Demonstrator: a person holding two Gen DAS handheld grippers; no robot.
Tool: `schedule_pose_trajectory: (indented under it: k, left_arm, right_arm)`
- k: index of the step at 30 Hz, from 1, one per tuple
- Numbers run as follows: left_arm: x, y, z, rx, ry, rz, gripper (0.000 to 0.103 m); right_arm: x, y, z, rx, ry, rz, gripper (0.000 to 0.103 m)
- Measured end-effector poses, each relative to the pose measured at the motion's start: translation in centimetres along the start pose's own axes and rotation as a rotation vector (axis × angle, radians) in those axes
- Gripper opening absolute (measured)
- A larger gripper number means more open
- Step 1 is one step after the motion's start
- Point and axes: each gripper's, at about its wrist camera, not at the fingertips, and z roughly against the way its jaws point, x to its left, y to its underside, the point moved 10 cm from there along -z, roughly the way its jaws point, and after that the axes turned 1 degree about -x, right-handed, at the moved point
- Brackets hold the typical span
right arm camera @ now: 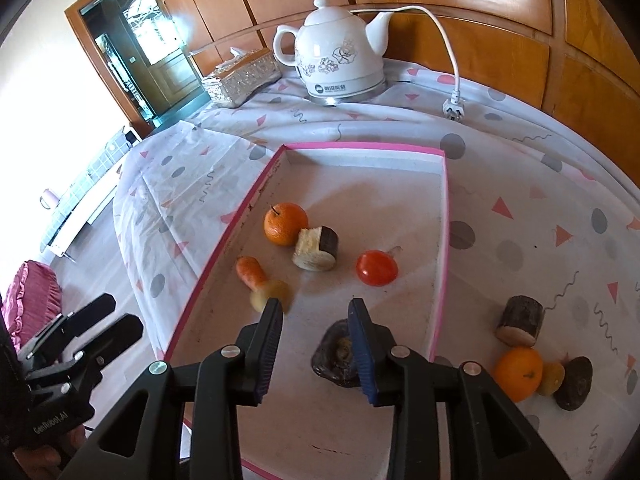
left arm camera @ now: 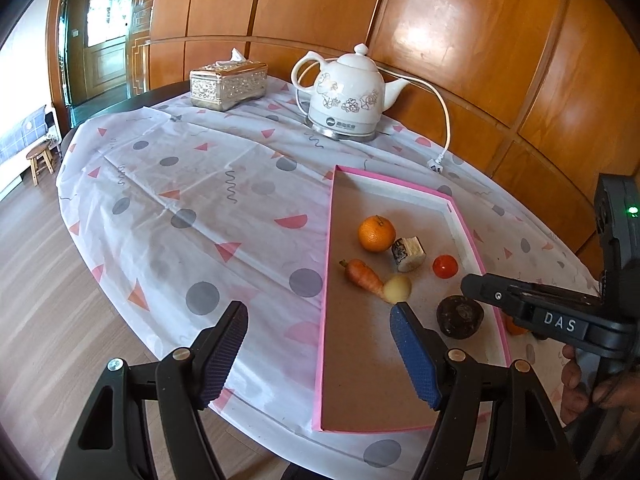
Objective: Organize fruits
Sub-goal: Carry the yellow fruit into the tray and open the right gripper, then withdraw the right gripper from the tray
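Here both claws gape empty: the left gripper (left arm camera: 320, 344) beside the pink-rimmed tray (right arm camera: 240, 216), the right gripper (right arm camera: 316, 320) above its dark fruit (right arm camera: 336, 356).

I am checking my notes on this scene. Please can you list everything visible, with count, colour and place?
Tray: one, pink-edged, on the table.
Orange: one, in tray.
Carrot: one, orange, in tray.
Tomato: one, red, in tray.
Cut stem piece: one, pale with dark skin, in tray.
Yellowish fruit: one, touching carrot.
Dark fruit: one, near end of tray.
Outside the tray, right: log piece, second orange, small yellow fruit, dark lump.
Kettle: one, white, far side.
Tissue box: one, silver.
Tablecloth: white, patterned.
Left claw: open.
Right claw: open.
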Motion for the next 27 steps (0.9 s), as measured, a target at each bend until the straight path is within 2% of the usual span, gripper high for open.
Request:
schedule_pose_trajectory:
  k: [8,27]
  left_arm:
    - [-1.1,0.1,0.2,-0.003,0.008,-0.035,0.074]
    - [-4.1,0.6,0.5,0.004,0.038,-0.124,0.074]
  right_arm:
    - [-1.7,1.4,2.2,-0.024,0.081,0.053,0.034]
    - [-6.9,4.0,7.0,-0.069,0.191,0.041,0.036]
